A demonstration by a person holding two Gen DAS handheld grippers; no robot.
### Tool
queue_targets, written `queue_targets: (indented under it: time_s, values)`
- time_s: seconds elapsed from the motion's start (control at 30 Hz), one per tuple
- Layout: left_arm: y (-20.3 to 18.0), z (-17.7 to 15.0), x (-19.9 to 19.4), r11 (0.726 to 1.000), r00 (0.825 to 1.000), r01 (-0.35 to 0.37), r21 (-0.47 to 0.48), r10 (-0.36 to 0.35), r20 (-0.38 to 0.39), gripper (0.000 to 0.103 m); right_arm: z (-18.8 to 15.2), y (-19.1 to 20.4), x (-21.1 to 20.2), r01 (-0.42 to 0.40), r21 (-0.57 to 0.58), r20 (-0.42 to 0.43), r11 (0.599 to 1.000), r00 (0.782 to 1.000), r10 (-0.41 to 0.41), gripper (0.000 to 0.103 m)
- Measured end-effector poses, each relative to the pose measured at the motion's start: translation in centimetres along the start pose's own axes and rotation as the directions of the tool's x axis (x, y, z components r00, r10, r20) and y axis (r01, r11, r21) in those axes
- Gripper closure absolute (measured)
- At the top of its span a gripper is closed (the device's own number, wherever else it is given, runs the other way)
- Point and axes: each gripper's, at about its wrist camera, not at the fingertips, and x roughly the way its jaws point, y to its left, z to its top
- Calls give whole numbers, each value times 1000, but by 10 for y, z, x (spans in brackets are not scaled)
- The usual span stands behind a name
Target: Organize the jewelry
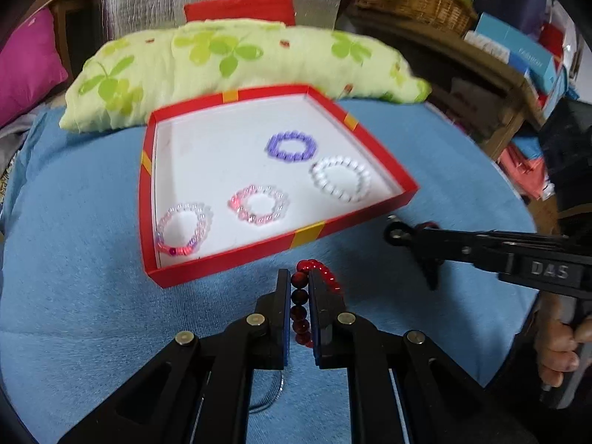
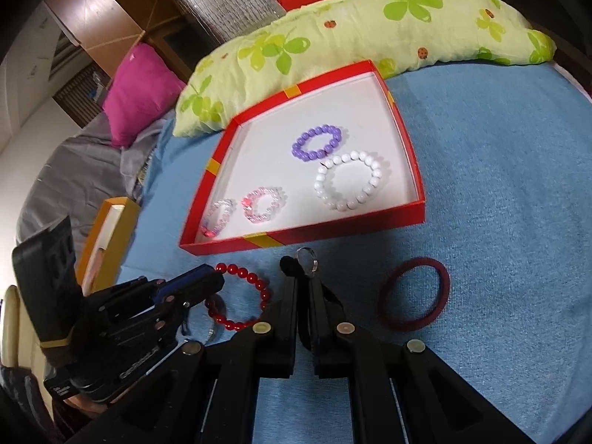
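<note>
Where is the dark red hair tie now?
In the right wrist view the dark red hair tie lies flat on the blue cloth, right of the right tool and just outside the red box.

You are working over a matt, napped blue cloth [image 2: 499,185]. The red bracelet [image 2: 244,296] is showing glossy beads, probably glass or plastic. The red box [image 1: 370,140] is looking like smooth card, and the dark red hair tie [image 2: 414,294] like fuzzy fabric.
</note>
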Motion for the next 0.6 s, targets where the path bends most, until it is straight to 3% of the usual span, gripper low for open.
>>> queue_targets:
  time_s: [0.23,0.43,0.6]
  values:
    - [5,5,-29,999,995,45,-21,-42,91,93,4,4,-12,-72,1,53,997,996,71,96]
    - [11,11,-52,998,979,68,-18,-64,193,93,10,7,-23,-130,-4,118,991,984,130,96]
    - [18,17,-54,997,974,67,-39,-57,221,93,19,5,-32,-170,7,183,985,969,166,96]
